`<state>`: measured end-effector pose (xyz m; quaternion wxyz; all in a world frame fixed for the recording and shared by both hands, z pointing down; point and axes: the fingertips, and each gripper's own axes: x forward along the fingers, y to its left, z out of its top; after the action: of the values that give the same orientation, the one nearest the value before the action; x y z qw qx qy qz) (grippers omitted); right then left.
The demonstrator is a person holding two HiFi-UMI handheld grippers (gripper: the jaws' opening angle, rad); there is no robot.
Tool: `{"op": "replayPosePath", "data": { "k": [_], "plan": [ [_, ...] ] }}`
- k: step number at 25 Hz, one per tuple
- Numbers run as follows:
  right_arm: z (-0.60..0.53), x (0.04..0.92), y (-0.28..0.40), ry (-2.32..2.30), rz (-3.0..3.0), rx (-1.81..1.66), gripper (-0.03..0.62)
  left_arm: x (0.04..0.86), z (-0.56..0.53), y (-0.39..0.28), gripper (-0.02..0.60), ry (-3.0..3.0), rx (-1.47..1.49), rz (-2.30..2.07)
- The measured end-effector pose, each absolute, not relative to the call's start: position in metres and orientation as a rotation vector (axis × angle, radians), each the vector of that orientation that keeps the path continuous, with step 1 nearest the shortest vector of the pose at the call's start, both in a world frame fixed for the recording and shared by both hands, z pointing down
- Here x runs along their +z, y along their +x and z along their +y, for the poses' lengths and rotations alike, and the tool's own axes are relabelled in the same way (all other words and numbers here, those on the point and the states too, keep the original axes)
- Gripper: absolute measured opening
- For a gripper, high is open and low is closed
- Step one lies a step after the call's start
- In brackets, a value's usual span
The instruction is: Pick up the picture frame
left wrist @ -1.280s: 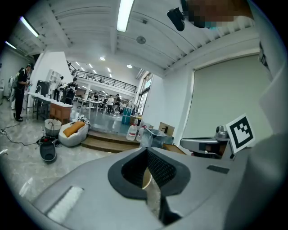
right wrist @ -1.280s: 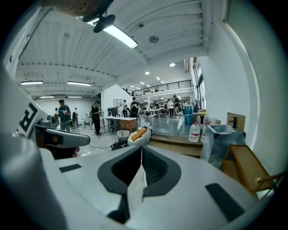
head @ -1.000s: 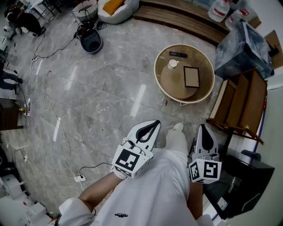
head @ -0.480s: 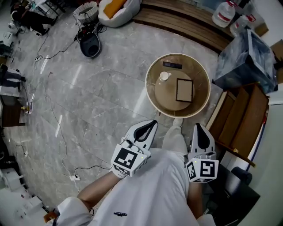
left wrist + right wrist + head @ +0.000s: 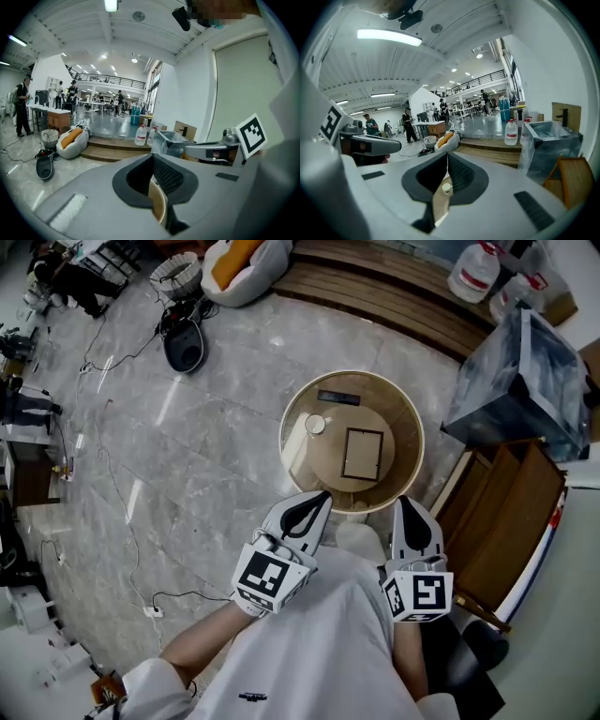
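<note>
1. Since the earlier frames, the round wooden table with a raised rim [image 5: 285,442] has come lower in the head view. Its near edge now lies just beyond both gripper tips, where a stretch of grey marble floor [image 5: 197,465] lay between them before.
2. The rectangular picture frame with a thin dark border and pale middle [image 5: 362,454] lies flat on the table's inner disc, right of centre.
3. The frame sits ahead of the two grippers, in the span between their tips, and apart from both; neither touches it.
4. The left gripper [image 5: 325,496] has its jaws closed tip to tip and grips nothing. In the left gripper view only the table's rim shows through the gap below the tips.
5. The right gripper [image 5: 410,501] is likewise fully closed and empty. Its own view shows a small white cup [image 5: 446,188] on the table through the gap.
6. In the head view that cup stands left of the frame, and a flat dark remote control [image 5: 338,397] lies near the table's far edge.
</note>
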<state>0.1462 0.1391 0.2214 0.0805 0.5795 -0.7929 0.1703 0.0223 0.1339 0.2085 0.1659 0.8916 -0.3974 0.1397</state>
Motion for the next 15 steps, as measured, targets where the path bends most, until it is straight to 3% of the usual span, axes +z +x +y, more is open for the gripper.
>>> {"op": "replayPosePath", "data": {
  "k": [7, 15],
  "plan": [
    [0.102, 0.258, 0.19, 1.697, -2.35, 0.6, 0.006, 0.228, 0.097, 0.058, 0.003, 2.494, 0.468, -1.153],
    [0.073, 0.289, 0.188, 1.579, -2.319, 0.579, 0.006, 0.24, 0.068, 0.06, 0.003, 2.457, 0.491, -1.143]
  ]
}}
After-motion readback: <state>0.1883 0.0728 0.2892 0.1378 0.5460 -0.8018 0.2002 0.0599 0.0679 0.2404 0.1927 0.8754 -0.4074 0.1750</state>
